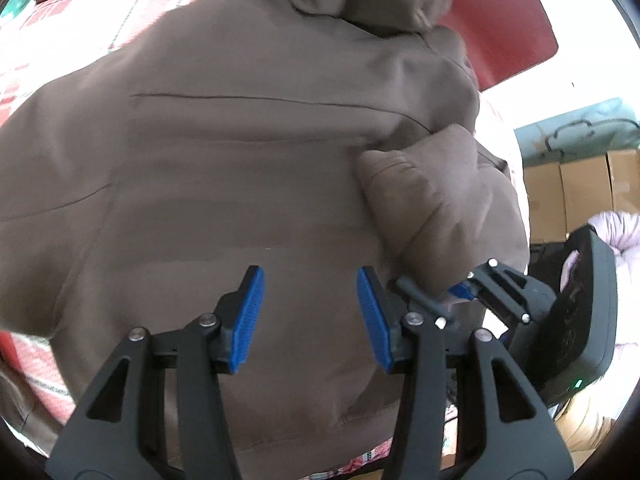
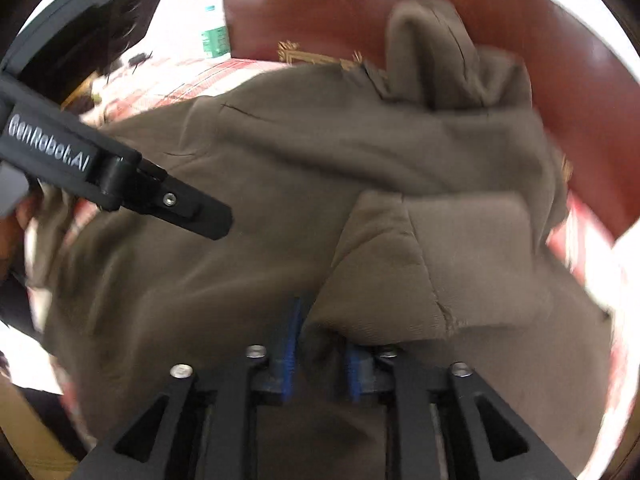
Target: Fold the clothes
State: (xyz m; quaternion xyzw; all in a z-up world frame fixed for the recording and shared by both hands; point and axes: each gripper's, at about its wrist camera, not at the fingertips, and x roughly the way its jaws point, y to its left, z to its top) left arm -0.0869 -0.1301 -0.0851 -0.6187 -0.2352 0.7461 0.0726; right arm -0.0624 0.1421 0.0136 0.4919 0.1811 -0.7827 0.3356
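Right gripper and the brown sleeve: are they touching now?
Touching. The right wrist view shows the sleeve fabric bunched between the pads of the right gripper, lying against one pad.

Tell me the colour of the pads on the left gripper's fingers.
Blue, ribbed pads on black fingers; clearest in the left wrist view.

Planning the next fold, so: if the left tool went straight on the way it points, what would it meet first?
Most likely the flat back panel of the brown hoodie, which fills the view between the open fingers of the left tool. Nothing else seems to lie in between, though depth is hard to judge.
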